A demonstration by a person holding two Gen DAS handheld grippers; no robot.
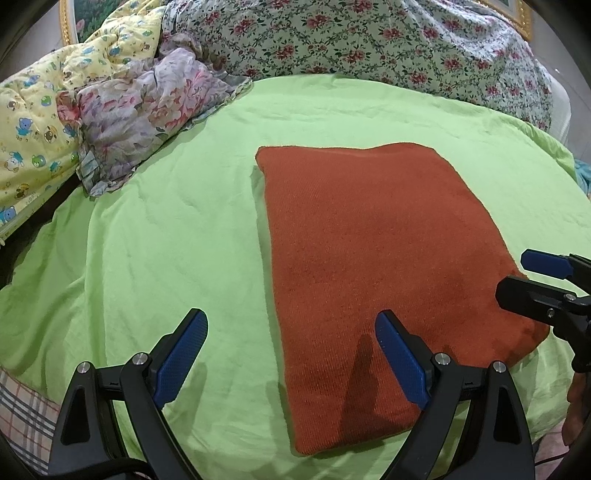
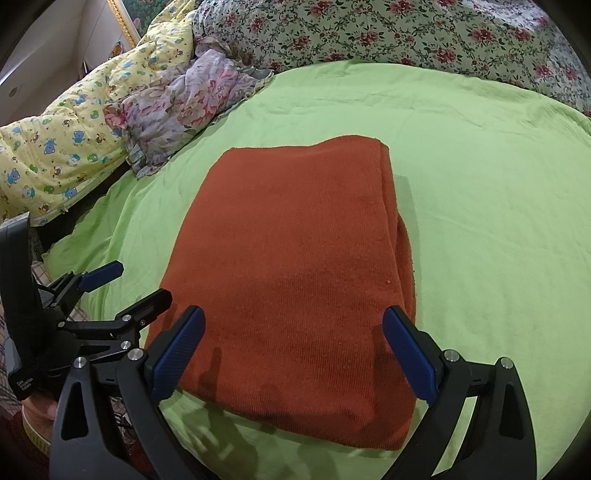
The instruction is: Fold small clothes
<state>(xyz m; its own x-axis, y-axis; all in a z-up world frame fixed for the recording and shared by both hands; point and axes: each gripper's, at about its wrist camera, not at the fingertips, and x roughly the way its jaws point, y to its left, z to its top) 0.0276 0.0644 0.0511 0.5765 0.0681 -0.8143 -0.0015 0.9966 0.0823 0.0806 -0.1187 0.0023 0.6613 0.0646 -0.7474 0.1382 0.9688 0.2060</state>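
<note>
— Lime-green cotton sheet (image 1: pixel 177 229), lightly creased, covers the bed and fills most of both views. What lies on it?

— One rust-orange knitted garment (image 2: pixel 291 266), folded into a thick, roughly rectangular pad with a fine ribbed weave. It sits right of centre in the left wrist view and at the centre of the right wrist view, flat on the sheet. Layered edges show along its right side in the right wrist view.

— Any containers?

— None show; the garment lies bare on the sheet, nothing holding it.

— And the tools?

— The left gripper (image 1: pixel 291 354) has its black arms and blue textured pads spread wide, one pad over the green sheet, the other over the garment's near left part, gripping nothing. The right gripper (image 2: pixel 295 354) is likewise spread wide, its pads straddling the garment's near edge, clamped on nothing. Whether any pad touches the cloth cannot be told.

— What is cut off or unclear?

— Each gripper's base runs out of the bottom of its own frame. At the lower left of the right wrist view, part of a hand (image 2: pixel 37 411) shows behind the other tool, mostly hidden.

— And the background?

— At upper left, a yellow quilted blanket with cartoon bears (image 1: pixel 33 129) and a crumpled pale floral cloth (image 1: pixel 147 110); across the top, a white quilt printed with red flowers (image 1: pixel 369 40). A gilt picture frame (image 1: pixel 66 22) is barely visible at the corner.
</note>
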